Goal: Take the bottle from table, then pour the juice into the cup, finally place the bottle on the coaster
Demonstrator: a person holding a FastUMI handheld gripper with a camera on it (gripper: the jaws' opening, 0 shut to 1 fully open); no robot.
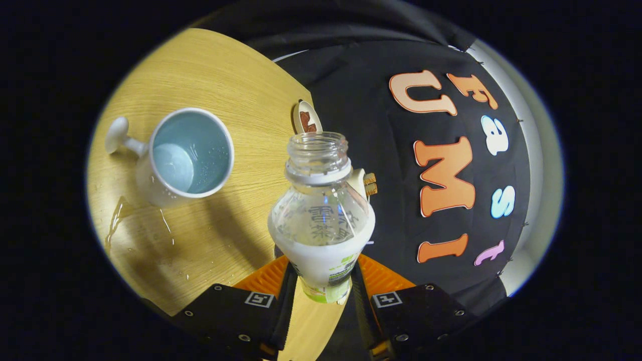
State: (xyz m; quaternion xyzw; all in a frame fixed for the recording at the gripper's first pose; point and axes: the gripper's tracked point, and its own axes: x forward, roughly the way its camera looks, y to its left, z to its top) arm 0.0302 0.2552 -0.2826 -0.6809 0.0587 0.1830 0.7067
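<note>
Bottle (321,215): uncapped, clear, held between the jaws (322,288), both fingers pressed on its labelled lower half, neck pointing away from them. Cup (188,155): white, pale blue inside, stood on the wooden bench (220,85) beyond and to the left. Spilled drops lay on the bench beside the cup.

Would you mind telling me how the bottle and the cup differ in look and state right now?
The bottle is clear plastic with a label, while the cup is opaque, white outside and pale blue inside. The bottle is clamped between the fingers of the hand-held gripper, whereas the cup stands free on the wooden table. The cup has a handle; the bottle has none. Both are open-topped.
</note>
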